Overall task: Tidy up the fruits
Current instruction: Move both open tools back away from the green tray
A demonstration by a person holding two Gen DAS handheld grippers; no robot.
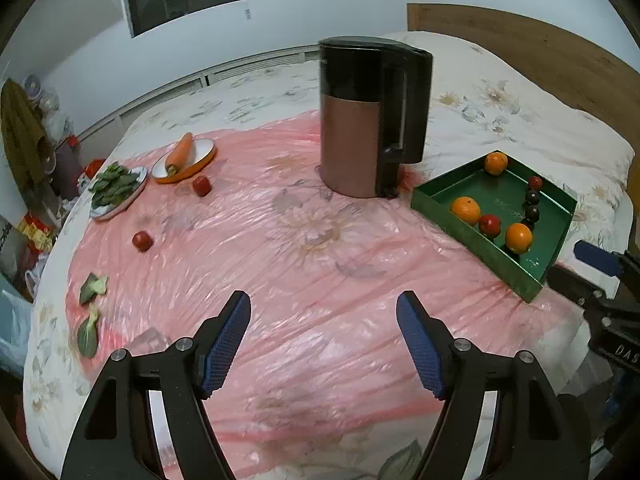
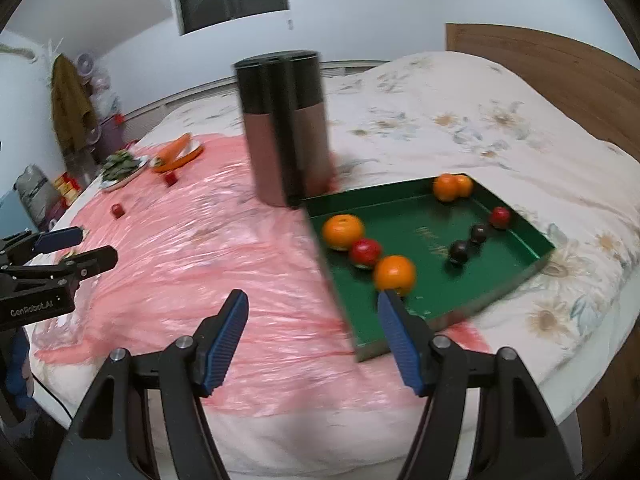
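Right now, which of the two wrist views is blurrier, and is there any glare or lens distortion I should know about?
Right wrist view: clearly blurrier, the kettle smeared into doubled edges, the green tray and oranges soft. Left wrist view: mostly sharp, the kettle crisp, slight softness on the leaves. Both views: fisheye bending at the edges with dark corners, and patchy glare on the pink plastic sheet.

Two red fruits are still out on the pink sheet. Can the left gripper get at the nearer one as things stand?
Probably yes. The left gripper is open and empty, and only bare pink sheet lies between it and the nearer red fruit. The kettle stands well off to the other side.
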